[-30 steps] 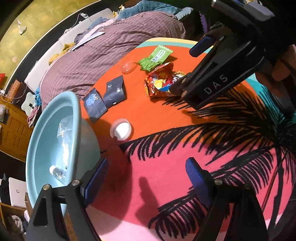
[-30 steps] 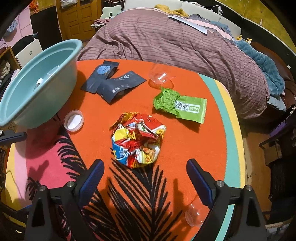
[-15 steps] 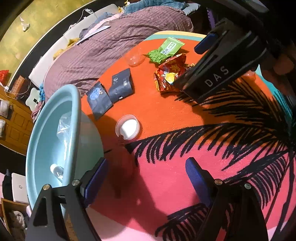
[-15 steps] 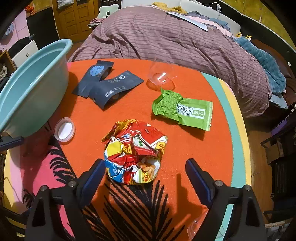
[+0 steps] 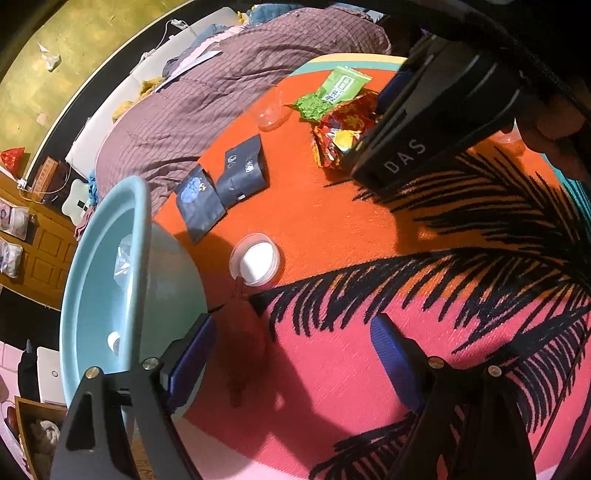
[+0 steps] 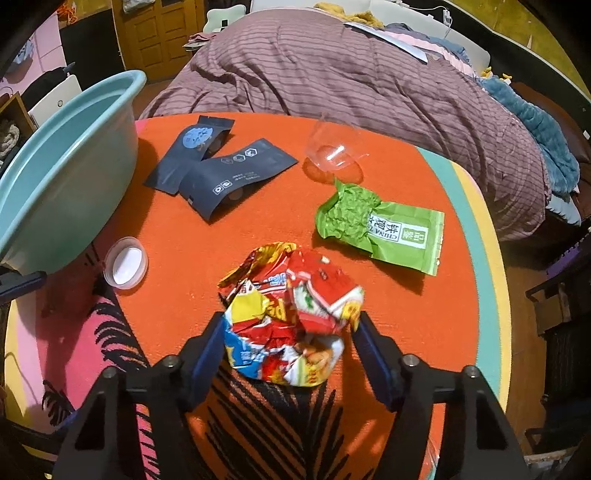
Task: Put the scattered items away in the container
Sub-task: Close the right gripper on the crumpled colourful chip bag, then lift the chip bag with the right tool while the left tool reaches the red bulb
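Observation:
A crumpled red and yellow snack bag [image 6: 291,314] lies on the orange mat, and my right gripper [image 6: 290,341] has its two fingers pressed against the bag's sides. The light blue basin [image 6: 66,162] stands at the left and holds clear plastic and a small bottle [image 5: 112,341]. My left gripper [image 5: 291,354] is open and empty beside the basin [image 5: 140,258], above the pink part of the mat. Two dark blue pouches [image 6: 221,170], a green tea packet [image 6: 391,229], a white lid [image 6: 125,262] and a clear plastic cup [image 6: 332,151] lie loose on the mat.
A bed with a striped purple quilt [image 6: 351,74] borders the mat's far side. Another clear cup [image 5: 511,134] stands behind the right gripper body in the left wrist view. Wooden doors [image 6: 159,33] and a white chair stand beyond the basin.
My right gripper moved forward over the snack bag and its fingers closed in from wide open onto the bag's sides. My left gripper shifted slightly and stays open.

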`<state>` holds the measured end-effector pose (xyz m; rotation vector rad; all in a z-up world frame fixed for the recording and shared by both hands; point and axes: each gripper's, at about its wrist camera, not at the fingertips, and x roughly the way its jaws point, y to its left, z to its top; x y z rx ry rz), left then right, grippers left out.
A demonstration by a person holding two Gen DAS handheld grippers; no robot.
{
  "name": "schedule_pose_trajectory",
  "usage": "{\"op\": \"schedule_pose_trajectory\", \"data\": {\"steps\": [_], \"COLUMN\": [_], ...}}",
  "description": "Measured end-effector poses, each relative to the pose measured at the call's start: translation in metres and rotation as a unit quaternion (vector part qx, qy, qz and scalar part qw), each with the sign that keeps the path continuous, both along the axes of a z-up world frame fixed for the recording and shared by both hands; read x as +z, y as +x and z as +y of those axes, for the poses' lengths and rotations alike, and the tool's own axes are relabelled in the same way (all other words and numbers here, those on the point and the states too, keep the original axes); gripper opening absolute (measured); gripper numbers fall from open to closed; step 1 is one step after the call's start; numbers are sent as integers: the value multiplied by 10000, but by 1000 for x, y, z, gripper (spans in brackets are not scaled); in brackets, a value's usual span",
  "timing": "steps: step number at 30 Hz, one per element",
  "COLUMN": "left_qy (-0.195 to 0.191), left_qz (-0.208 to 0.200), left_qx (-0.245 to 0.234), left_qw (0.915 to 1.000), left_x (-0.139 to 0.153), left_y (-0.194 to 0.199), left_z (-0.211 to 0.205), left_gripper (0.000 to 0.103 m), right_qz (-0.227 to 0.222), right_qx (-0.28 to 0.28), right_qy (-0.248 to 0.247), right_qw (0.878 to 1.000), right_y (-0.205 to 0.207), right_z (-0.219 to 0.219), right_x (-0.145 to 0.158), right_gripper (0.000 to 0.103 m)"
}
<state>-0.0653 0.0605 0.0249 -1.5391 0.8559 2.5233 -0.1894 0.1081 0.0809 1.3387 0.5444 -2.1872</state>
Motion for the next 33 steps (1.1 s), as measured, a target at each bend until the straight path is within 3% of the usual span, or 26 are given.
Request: {"op": "schedule_pose_trajectory", "data": {"steps": [17,21,33], "left_qy": [-325,5,157], "left_qz": [67,-151,-51], "left_qx": [-84,-39,117], "left_qw": [9994,9999,9998], "left_x": [-10,-10,-8], "left_y": [-1,-2,15], "left_z": [11,9,13], "left_gripper": [87,71,71], "right_qz": [228,249,291], "right_qx": [57,101,71], "right_qy": [-172,-266,-413], "right_qw": [9996,9993,9987], "right_y": [0,3,10], "right_z": [11,13,21], "right_x": [3,6,13], "right_gripper": [65,65,65]}}
